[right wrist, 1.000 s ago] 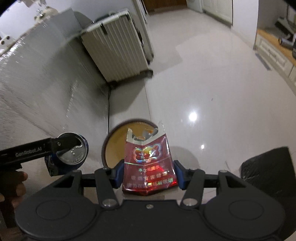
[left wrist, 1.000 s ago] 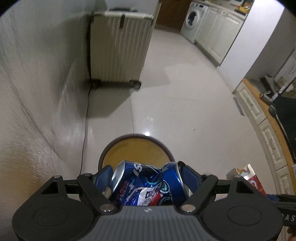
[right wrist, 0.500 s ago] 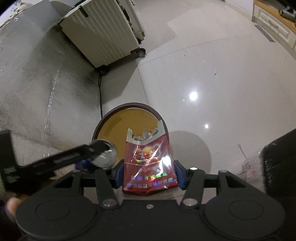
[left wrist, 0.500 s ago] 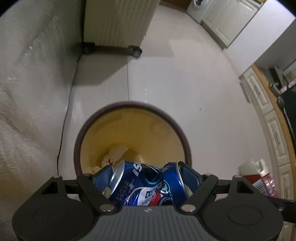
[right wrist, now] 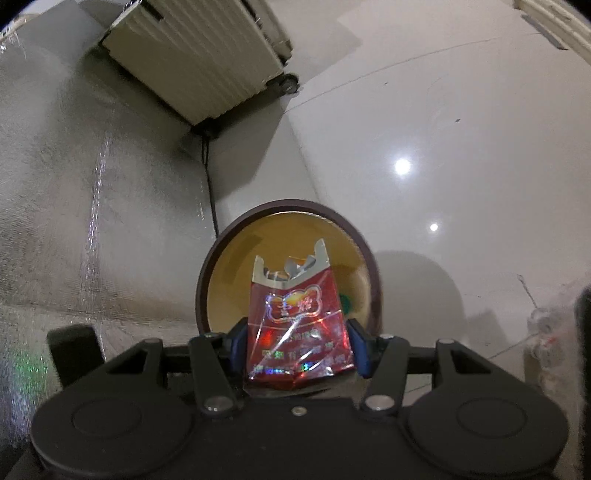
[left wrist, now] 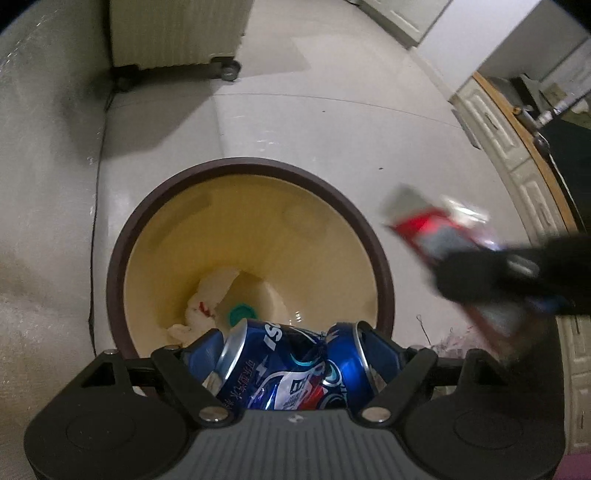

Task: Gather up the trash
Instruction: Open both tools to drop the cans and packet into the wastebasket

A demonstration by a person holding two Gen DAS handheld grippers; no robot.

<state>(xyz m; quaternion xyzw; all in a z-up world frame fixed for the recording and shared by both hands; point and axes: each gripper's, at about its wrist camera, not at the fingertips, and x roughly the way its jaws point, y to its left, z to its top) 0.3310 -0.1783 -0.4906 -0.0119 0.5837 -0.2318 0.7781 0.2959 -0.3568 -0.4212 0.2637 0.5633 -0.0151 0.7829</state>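
A crushed blue drink can [left wrist: 291, 369] lies crosswise between the pads of my left gripper [left wrist: 291, 343], which is shut on it above the near rim of a round bin [left wrist: 251, 162]. The bin has a dark brown rim and a yellow inside. It holds crumpled white paper [left wrist: 214, 291] and a green cap [left wrist: 242, 314]. My right gripper [right wrist: 295, 332] is shut on a torn red cigarette pack [right wrist: 295, 317] over the bin [right wrist: 288, 205]. In the left wrist view that gripper [left wrist: 480, 273] and its pack [left wrist: 436, 229] are blurred, just right of the bin.
A ribbed cream suitcase [left wrist: 173, 33] on wheels stands beyond the bin against a silvery textured wall [right wrist: 92, 184]. A black cable [left wrist: 96, 184] runs along the wall's foot. White cabinets [left wrist: 517, 158] line the right side. Clear plastic wrap [right wrist: 546, 325] lies on the glossy floor.
Both grippers have come down towards the bin, which now fills much more of each view. The right gripper with the pack has come up beside the bin's right rim.
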